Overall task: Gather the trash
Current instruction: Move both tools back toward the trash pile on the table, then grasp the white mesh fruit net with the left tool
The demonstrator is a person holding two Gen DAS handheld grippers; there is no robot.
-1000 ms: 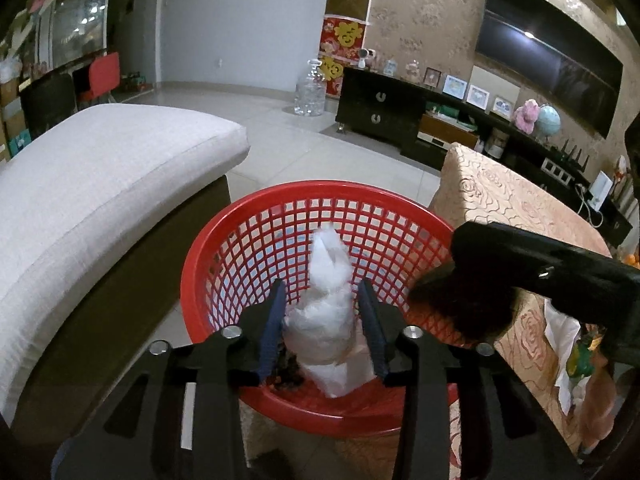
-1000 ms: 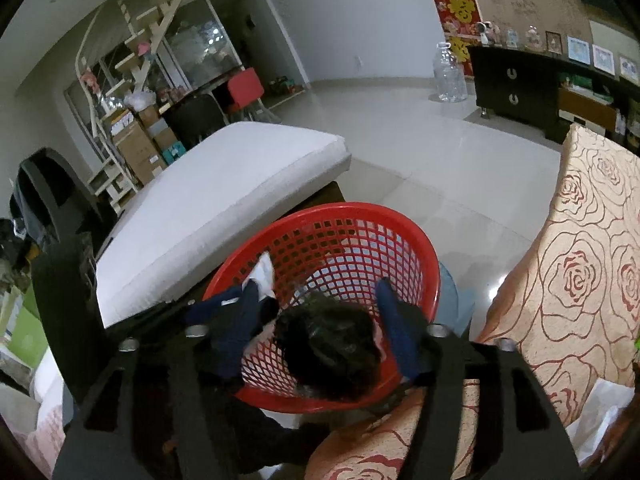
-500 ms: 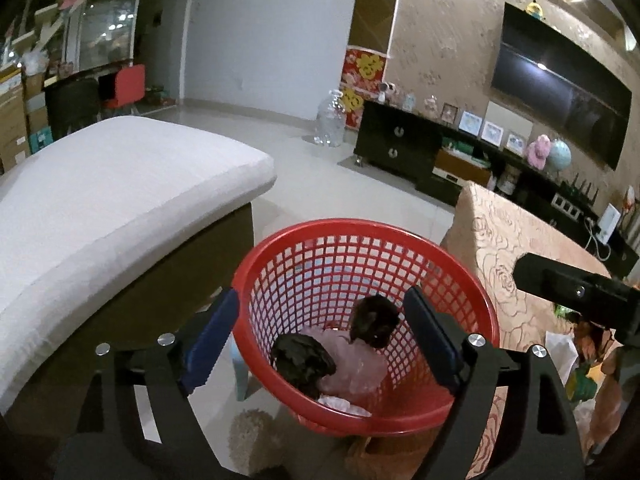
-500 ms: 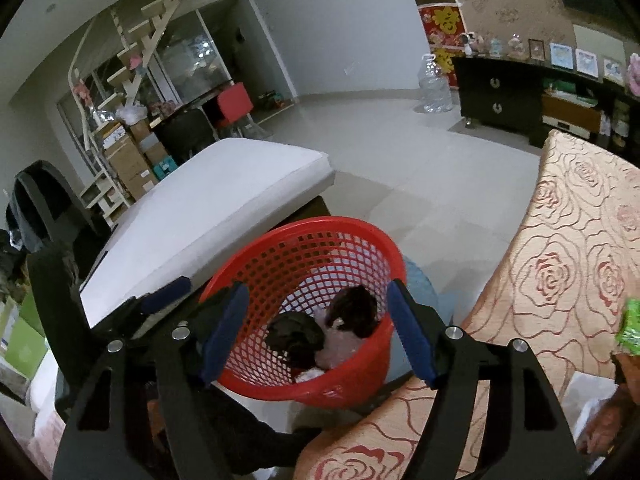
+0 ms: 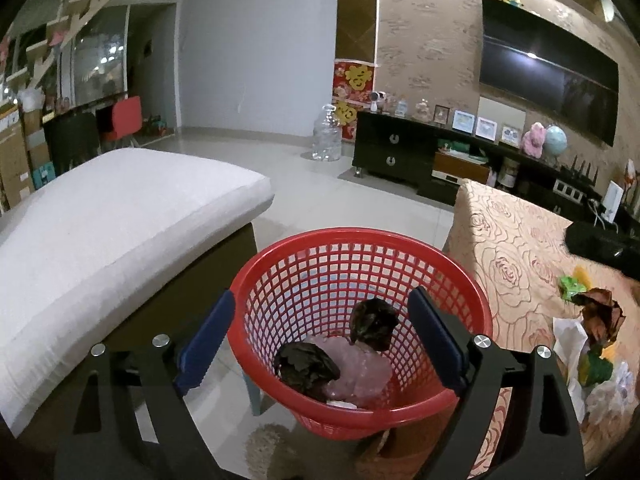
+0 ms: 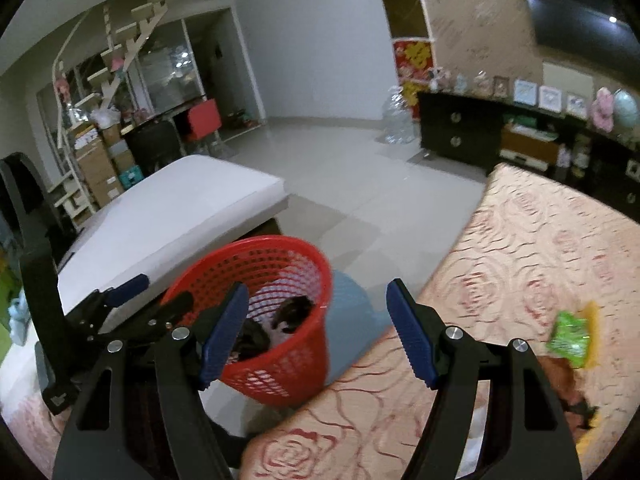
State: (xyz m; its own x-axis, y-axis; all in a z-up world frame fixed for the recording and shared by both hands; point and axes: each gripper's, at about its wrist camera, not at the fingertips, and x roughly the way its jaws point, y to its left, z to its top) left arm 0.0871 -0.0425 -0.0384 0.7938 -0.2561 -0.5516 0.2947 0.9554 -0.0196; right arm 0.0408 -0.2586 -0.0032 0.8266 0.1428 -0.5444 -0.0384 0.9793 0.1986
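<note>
Trash pile on the table at four o'clock, right tongs nearer!

The leftover trash (image 5: 592,332) lies heaped on the rose-patterned tablecloth (image 6: 520,240), with a green wrapper (image 6: 570,336) at its near edge, around three to four o'clock from the right gripper (image 6: 316,334); no clear long axis in that crumpled heap. Both grippers are spread wide and carry nothing. The left gripper (image 5: 316,340) hangs over the red basket (image 5: 460,276), where two dark wads and a pale one lie. My call: the right one reaches first.
</note>
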